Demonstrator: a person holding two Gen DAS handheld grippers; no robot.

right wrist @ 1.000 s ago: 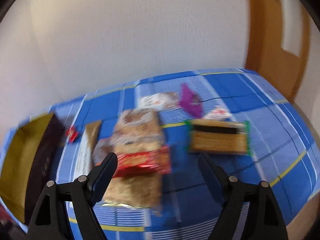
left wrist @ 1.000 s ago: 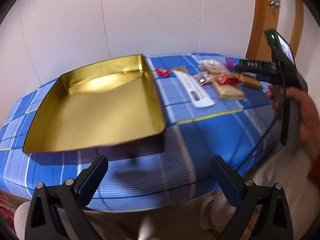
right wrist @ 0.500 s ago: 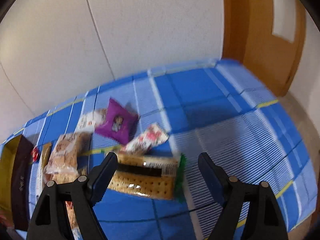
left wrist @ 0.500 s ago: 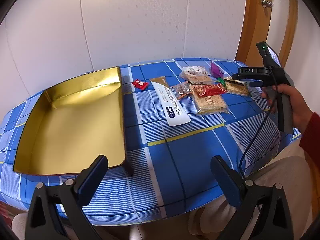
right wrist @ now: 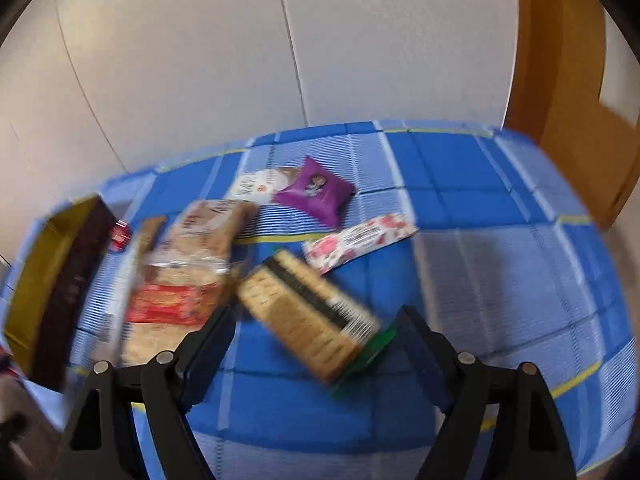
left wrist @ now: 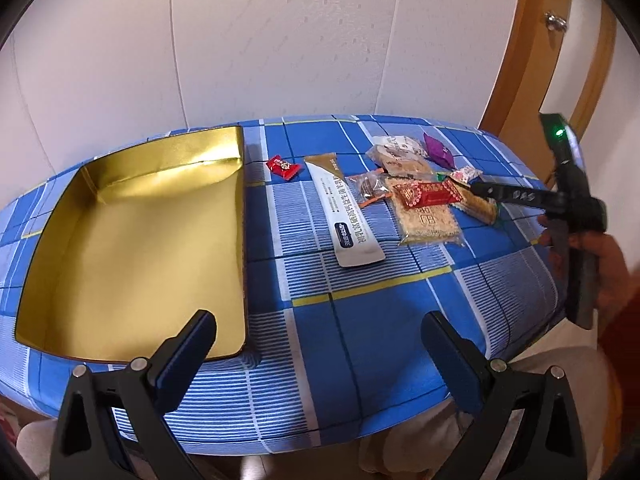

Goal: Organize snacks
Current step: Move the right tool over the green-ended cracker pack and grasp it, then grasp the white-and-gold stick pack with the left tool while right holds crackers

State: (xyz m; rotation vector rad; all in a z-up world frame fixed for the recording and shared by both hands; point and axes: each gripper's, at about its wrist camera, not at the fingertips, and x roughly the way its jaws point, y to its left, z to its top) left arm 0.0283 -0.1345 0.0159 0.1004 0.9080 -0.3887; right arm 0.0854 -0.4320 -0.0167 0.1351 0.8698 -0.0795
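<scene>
An empty gold tin tray [left wrist: 132, 240] sits on the left of the blue checked table; it also shows in the right wrist view [right wrist: 28, 280]. Several snack packets lie in a group at the back right: a white stick pack [left wrist: 346, 216], a small red candy [left wrist: 283, 167], a red-labelled cracker pack [left wrist: 428, 208], a purple packet [right wrist: 314, 190], a floral bar [right wrist: 360, 240] and a green-ended cracker pack [right wrist: 308, 320]. My left gripper [left wrist: 320, 344] is open and empty over the table's front edge. My right gripper [right wrist: 314, 340] is open, just above the green-ended cracker pack, with the pack between its fingers.
A white wall runs behind the table. A wooden door frame [left wrist: 516, 60] stands at the right. The right gripper's body and the hand holding it [left wrist: 576, 216] hang over the table's right edge.
My right gripper has come down and closer to the green-ended cracker pack, which now lies between its fingers. The left view has shifted slightly; the snacks and the tray have not moved.
</scene>
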